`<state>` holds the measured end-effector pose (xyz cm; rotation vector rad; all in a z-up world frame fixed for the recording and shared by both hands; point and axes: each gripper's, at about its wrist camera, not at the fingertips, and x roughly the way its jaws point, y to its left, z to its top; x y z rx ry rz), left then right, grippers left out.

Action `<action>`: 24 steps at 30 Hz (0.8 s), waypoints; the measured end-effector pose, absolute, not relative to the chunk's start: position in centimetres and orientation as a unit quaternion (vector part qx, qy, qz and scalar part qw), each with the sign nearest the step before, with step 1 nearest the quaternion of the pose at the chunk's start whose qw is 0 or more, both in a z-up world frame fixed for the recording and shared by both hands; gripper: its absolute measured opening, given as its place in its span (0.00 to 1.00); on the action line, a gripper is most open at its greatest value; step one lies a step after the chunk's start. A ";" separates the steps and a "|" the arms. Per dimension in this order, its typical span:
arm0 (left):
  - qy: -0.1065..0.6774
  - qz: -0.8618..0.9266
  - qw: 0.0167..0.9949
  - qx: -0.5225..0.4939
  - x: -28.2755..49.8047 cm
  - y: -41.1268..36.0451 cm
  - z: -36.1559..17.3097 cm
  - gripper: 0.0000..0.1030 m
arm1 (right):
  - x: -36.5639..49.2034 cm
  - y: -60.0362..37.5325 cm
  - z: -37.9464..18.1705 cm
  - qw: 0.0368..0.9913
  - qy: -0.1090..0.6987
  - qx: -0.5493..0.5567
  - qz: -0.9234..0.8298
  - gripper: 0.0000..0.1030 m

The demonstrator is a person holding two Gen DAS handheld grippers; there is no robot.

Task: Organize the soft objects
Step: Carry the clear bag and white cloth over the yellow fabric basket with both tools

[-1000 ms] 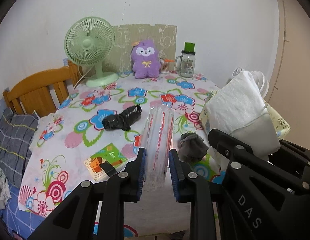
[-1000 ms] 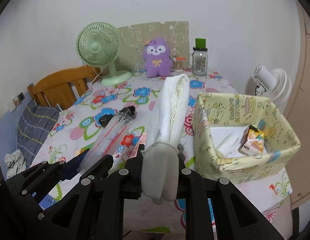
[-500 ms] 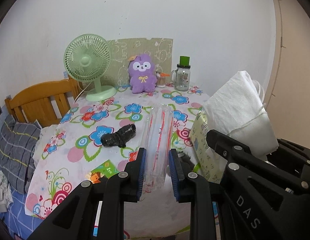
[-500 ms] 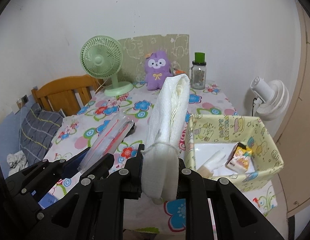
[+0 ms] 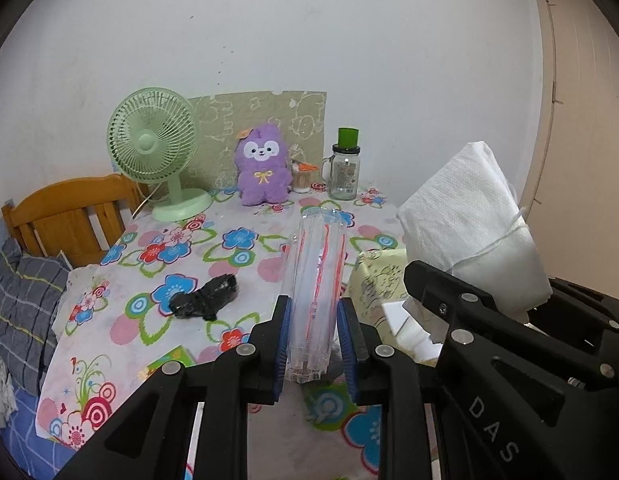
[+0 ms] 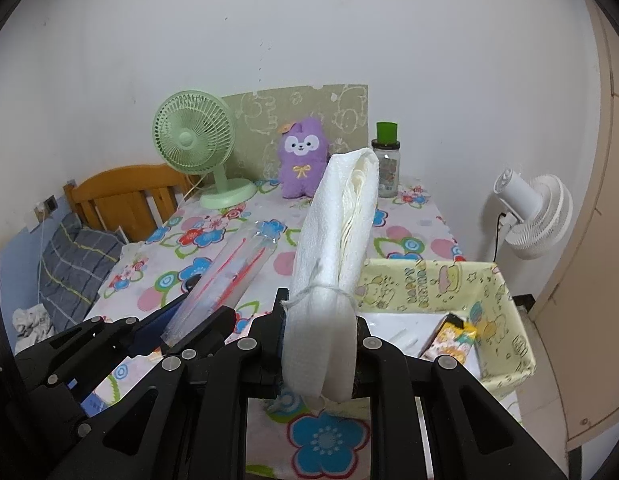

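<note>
- While my left fingers (image 5: 312, 342) clamp the clear packet (image 5: 315, 292) above the surface's (image 5: 121, 336) near edge, that slick plastic could slide out.
- Right fingers (image 6: 319, 344) pinch the tied cloth bundle (image 6: 333, 264) beside the yellow box (image 6: 505, 320); its floppy top may snag the rim.

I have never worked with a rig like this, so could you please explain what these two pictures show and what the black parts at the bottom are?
There is no robot here: a person holds a two-finger gripper in each hand, and each carries a fisheye camera looking forward along its fingers. One picture comes from the left gripper, which is shut on a clear packet of straws. The other comes from the right gripper, shut on a white cloth bundle tied with string. Each gripper also shows in the other's view. Below is a table with a floral tablecloth. On it stand a green fan, a purple plush toy, a glass jar with a green lid, a black crumpled object, and a yellow box on the right.
</note>
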<state>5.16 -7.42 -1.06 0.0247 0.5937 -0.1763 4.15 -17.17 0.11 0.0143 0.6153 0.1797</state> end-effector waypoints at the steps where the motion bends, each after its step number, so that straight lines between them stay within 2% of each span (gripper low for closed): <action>1: 0.292 -0.088 0.952 0.013 5.2 -7.8 -1.0 0.21 | 4.3 -17.5 0.1 0.949 0.302 0.006 0.088 0.20; 24: 0.308 -0.136 0.941 0.021 8.3 -16.5 -2.2 0.21 | 6.9 -26.0 -0.8 0.950 0.308 0.006 0.056 0.20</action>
